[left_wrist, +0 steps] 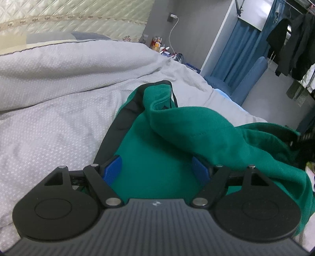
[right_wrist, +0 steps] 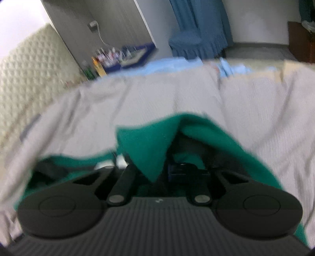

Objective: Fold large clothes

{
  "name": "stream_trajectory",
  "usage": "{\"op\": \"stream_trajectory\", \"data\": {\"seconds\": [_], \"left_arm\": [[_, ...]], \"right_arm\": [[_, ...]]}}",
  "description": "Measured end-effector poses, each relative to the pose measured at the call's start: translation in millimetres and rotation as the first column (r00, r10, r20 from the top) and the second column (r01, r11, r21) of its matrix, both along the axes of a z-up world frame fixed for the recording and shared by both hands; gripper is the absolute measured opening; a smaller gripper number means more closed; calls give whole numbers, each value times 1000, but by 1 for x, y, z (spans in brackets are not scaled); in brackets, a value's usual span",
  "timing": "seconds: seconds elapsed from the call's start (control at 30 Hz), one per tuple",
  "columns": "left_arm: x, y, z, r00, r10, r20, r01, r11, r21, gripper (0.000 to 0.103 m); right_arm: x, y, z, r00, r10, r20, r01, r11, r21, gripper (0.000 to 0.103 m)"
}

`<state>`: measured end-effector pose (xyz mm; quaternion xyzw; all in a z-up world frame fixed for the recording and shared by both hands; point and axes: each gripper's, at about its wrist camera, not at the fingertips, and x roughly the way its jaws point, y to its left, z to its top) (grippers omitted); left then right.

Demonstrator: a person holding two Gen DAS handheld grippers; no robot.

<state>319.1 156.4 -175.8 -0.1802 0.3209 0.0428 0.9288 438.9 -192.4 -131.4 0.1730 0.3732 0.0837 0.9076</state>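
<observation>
A green garment with a dark trim (left_wrist: 157, 157) lies crumpled on a grey bedspread (left_wrist: 59, 98). My left gripper (left_wrist: 156, 169) is open just above the green cloth, its blue pads (left_wrist: 112, 169) spread wide and empty. In the blurred right wrist view the green garment (right_wrist: 145, 145) drapes over my right gripper (right_wrist: 157, 169). The jaws look drawn close together with a fold of the cloth between them. The fingertips are hidden by the cloth.
A quilted headboard (left_wrist: 69, 15) stands behind the bed. A nightstand with bottles (left_wrist: 159, 45) sits at the bed's far side. A blue chair (left_wrist: 250, 78), blue curtains (left_wrist: 236, 55) and hanging dark clothes (left_wrist: 295, 43) stand to the right.
</observation>
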Motion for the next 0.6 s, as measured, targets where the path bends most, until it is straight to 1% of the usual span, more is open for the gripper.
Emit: {"op": "stream_trajectory", "data": {"seconds": [0.07, 0.13, 0.2, 0.27, 0.37, 0.4, 0.47, 0.6], "left_arm": [[-1, 4, 0, 1000, 7, 10, -7, 1000, -28, 82], [-3, 10, 1, 999, 23, 31, -20, 996, -91, 82], [-4, 16, 1, 998, 43, 43, -37, 990, -138, 82], [-4, 20, 2, 997, 59, 57, -50, 988, -148, 82], [-2, 22, 2, 996, 60, 61, -51, 989, -139, 82], [-2, 20, 1, 996, 59, 61, -51, 990, -130, 82], [0, 17, 1, 996, 57, 61, -51, 994, -98, 81], [4, 10, 2, 996, 50, 73, -49, 998, -26, 81]], "right_arm": [[13, -5, 21, 999, -14, 46, 14, 1000, 6, 12], [28, -12, 38, 996, -39, 75, 40, 999, -3, 12], [47, -23, 46, 993, -75, 86, 76, 997, -14, 12], [64, -36, 46, 988, -126, 89, 128, 992, -17, 11], [86, -60, 27, 978, -207, 35, 204, 977, 55, 11], [93, -62, 19, 974, -226, 19, 225, 973, 59, 11], [103, -69, -4, 965, -260, -15, 261, 964, 59, 11], [112, -78, -54, 947, -305, -101, 315, 942, 112, 11]]}}
